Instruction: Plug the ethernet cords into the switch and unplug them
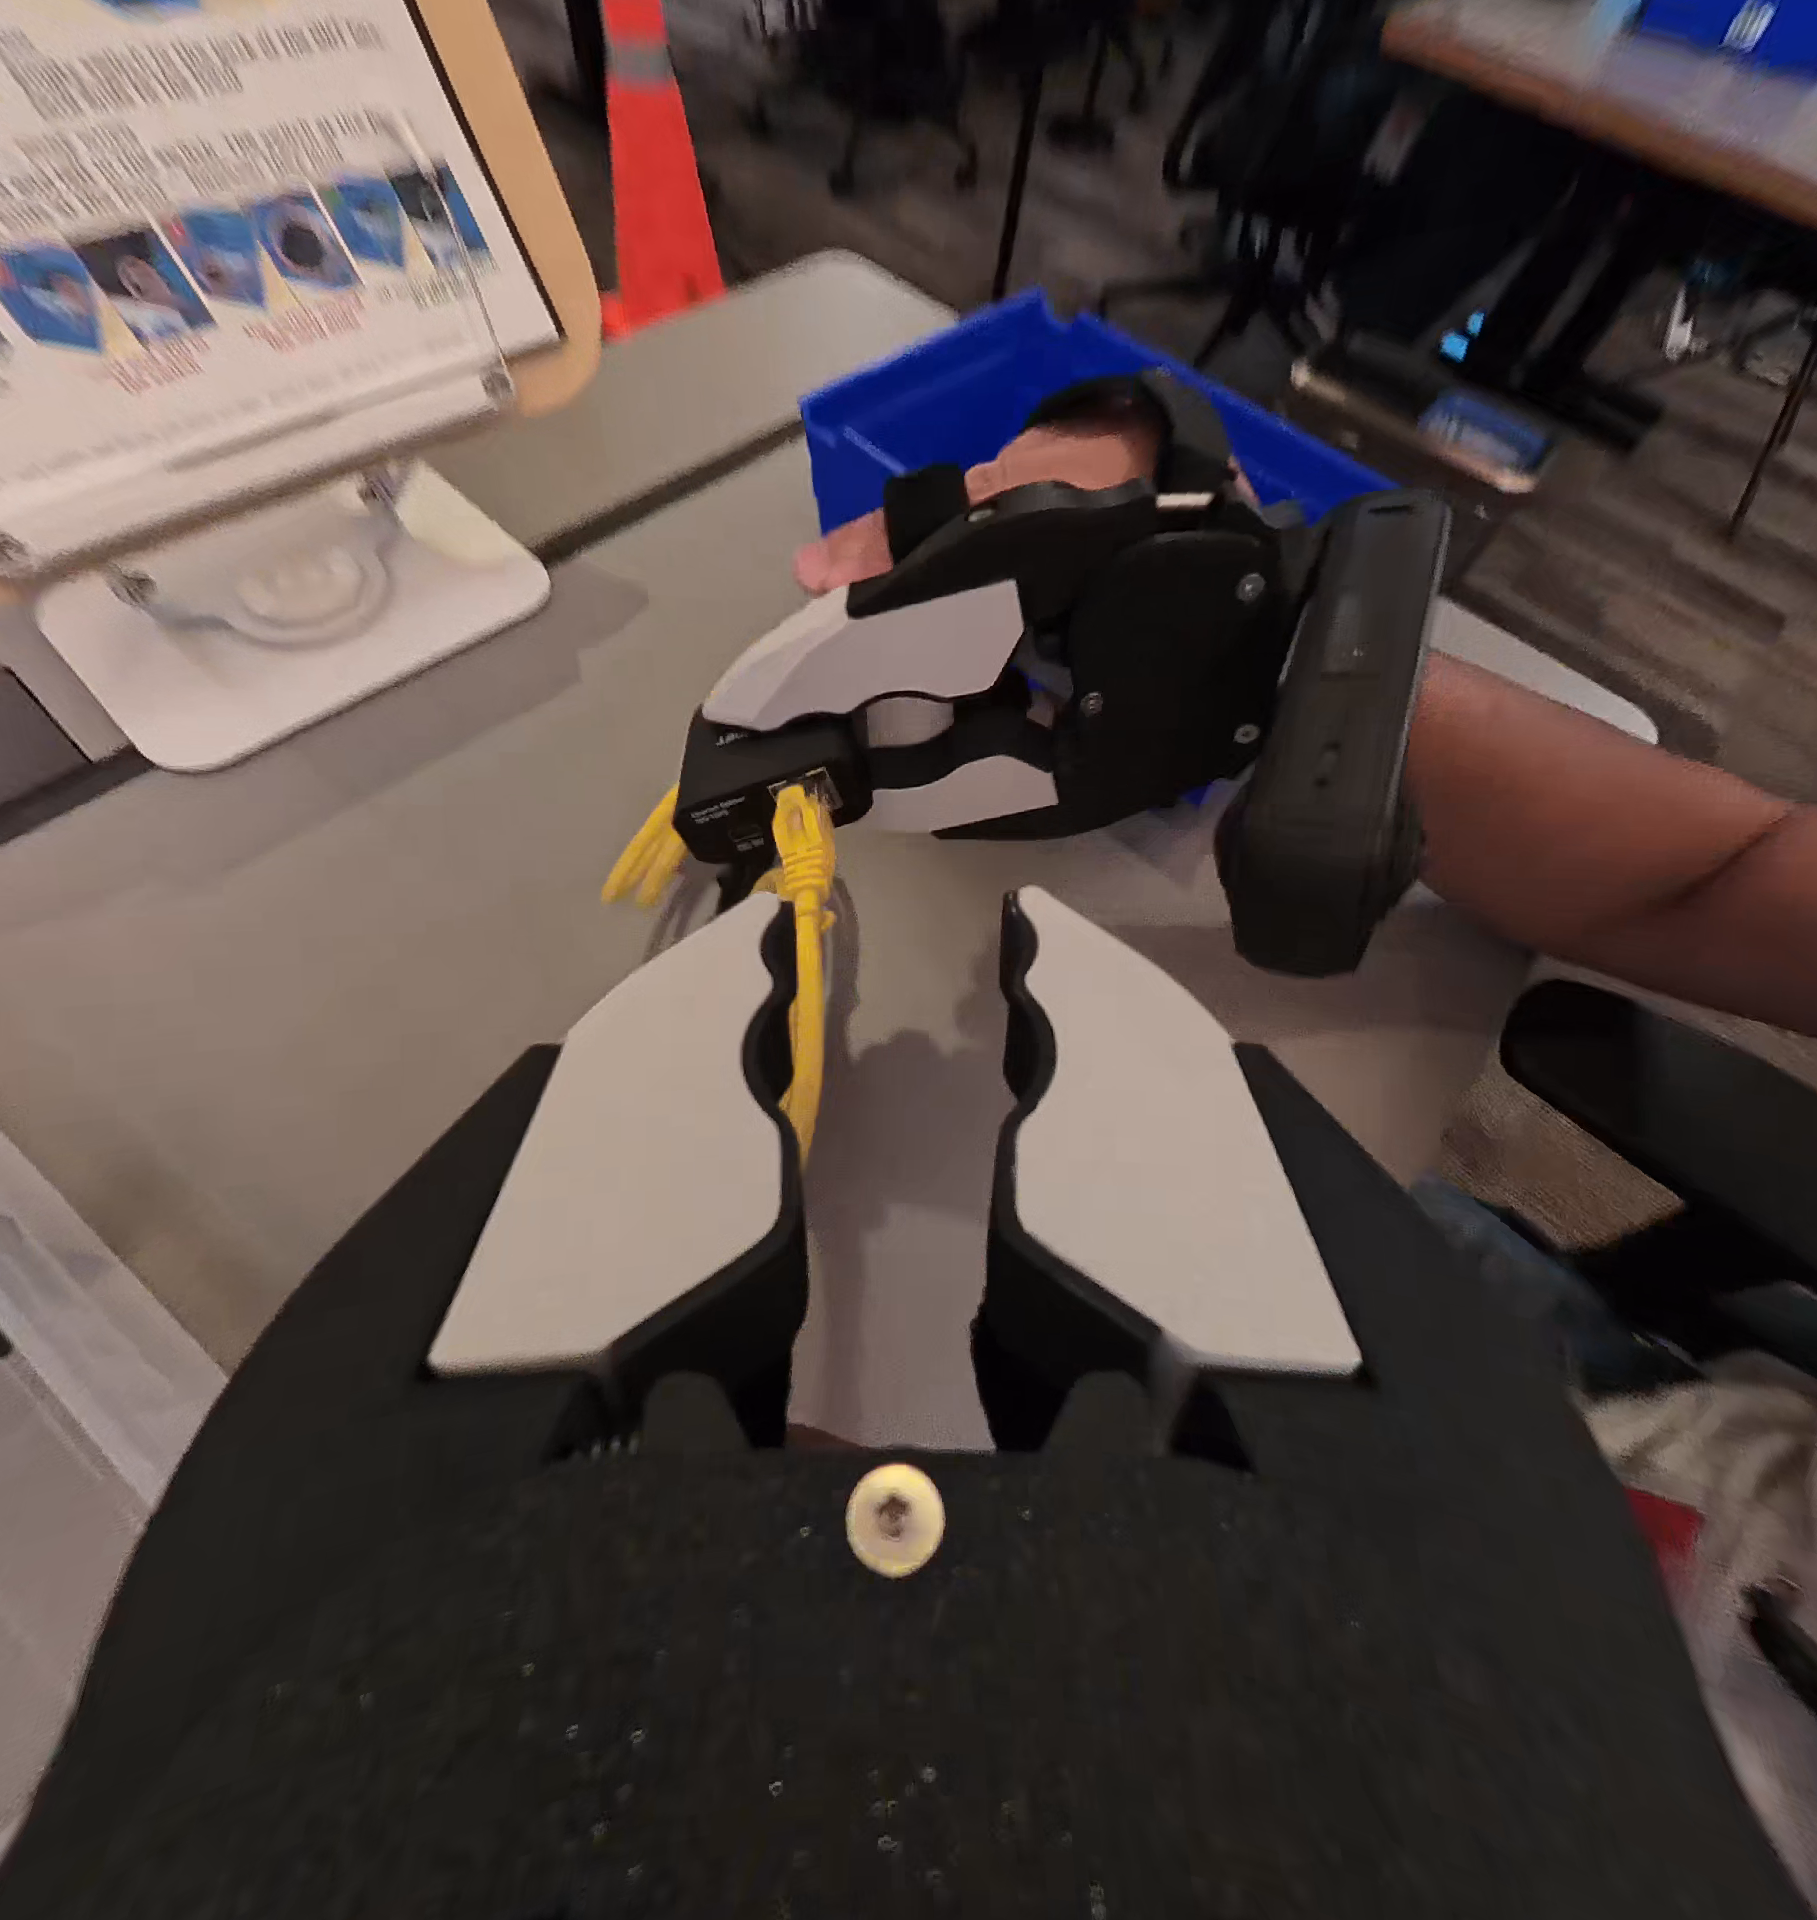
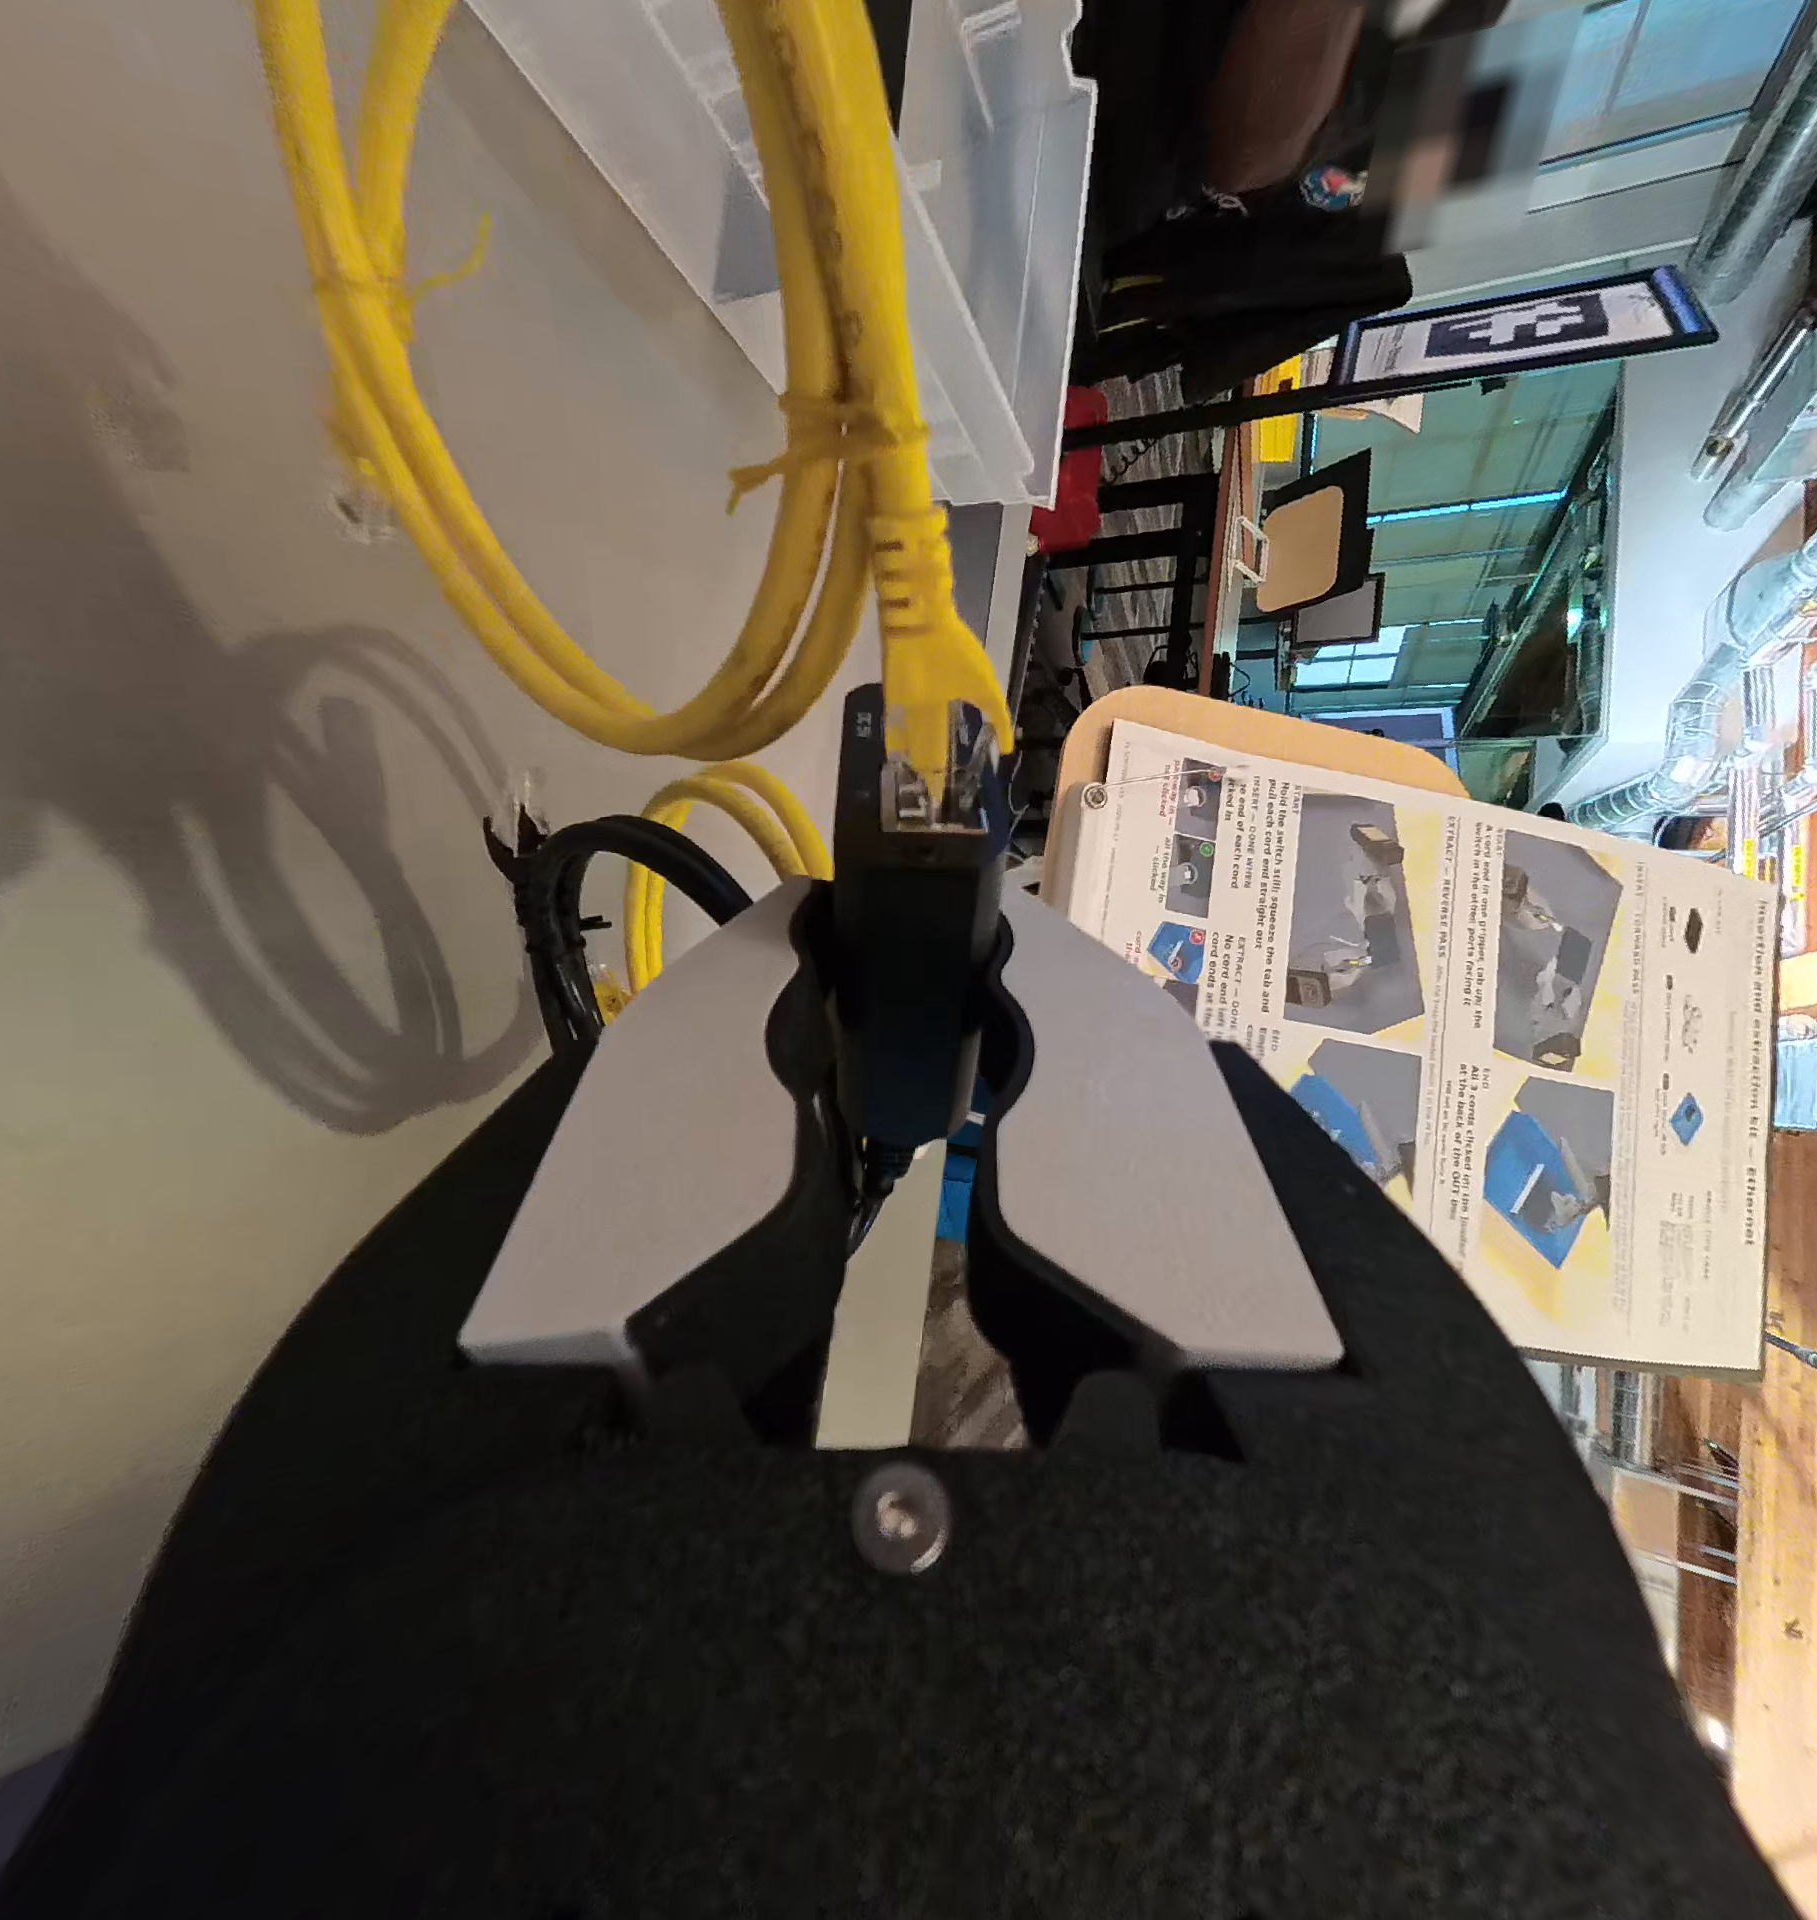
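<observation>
- Grey table [image 1: 260,935]: it carries every task item. Its far edge shows behind the blue bin [image 1: 935,384]; its near edge is covered by the left claw's body, so how far it extends toward the person cannot be told.
- Blue bin: stands at the far edge of the table, behind the right claw. Its inside is hidden by the hand and the claw body.
- Instruction sheet on a stand [image 1: 208,260]: set at the far left of the table, angled toward the person, presumably for reference. It is blurred in the left wrist view.
- Right claw [image 2: 909,935]: clenched on the black switch [image 2: 914,935], both pads pressed on its sides. Judgement: this grip steadies the switch just above the table so that its ports face the other claw.
- Left claw [image 1: 893,914]: released, fingers spread apart. The yellow cord [image 1: 805,987] runs along the inner face of the left finger [image 1: 675,1091]; the right finger stands clear of it, so nothing is gripped.
- Yellow cord: its plug [image 1: 802,831] sits in a port on the near face of the switch. Whether the latch is fully seated cannot be made out.
- Further yellow cords [image 2: 571,520], bundled with ties, lie on the table beyond the switch; their free ends are partly cut off.
- Black cable [image 2: 561,914]: loops beside the switch; where it ends is hidden.
</observation>
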The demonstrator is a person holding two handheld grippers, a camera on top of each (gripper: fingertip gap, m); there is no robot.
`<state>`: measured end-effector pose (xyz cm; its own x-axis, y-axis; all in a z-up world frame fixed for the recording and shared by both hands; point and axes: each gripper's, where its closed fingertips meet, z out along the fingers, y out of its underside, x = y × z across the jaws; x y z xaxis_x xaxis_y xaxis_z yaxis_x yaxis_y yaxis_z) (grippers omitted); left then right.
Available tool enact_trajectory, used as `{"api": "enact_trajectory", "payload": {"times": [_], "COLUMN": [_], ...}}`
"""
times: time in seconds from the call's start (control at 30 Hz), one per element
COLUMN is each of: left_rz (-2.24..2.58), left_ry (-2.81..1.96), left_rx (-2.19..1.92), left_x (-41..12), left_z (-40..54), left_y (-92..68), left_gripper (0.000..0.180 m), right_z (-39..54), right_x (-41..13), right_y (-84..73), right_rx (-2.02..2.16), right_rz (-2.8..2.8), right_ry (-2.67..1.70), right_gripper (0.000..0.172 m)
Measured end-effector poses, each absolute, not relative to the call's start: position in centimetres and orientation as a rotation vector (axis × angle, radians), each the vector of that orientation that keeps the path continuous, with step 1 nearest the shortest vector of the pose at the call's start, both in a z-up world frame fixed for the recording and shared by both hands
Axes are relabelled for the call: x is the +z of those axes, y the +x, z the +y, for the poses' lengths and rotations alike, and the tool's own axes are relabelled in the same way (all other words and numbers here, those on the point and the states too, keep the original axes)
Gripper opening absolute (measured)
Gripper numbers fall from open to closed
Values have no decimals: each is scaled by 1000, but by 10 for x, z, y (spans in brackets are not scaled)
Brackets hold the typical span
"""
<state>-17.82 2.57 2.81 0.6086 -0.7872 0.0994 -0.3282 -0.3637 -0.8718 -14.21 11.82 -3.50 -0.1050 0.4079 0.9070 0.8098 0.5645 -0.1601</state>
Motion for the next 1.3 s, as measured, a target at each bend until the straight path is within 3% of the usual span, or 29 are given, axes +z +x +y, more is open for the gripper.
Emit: {"api": "enact_trajectory", "payload": {"times": [0.53, 0.63, 0.67, 1.3], "left_rz": [819, 819, 813, 822], "left_ry": [-1955, -1958, -1956, -2024], "left_rx": [-528, -494, -491, -553], "left_x": [-15, -19, -18, -26], "left_z": [38, 40, 40, 35], "left_y": [-177, -177, -177, -182], "left_gripper": [33, 25, 15, 10], "right_z": [105, 102, 101, 94], "right_x": [-38, -37, -36, -42], "right_y": [-153, -155, -155, -161], "right_rx": [-394, -386, -381, -391], "right_rz": [-1745, -1750, -1749, -1761], "right_ry": [-968, -960, -959, -936], "right_gripper": [24, 24, 24, 24]}}
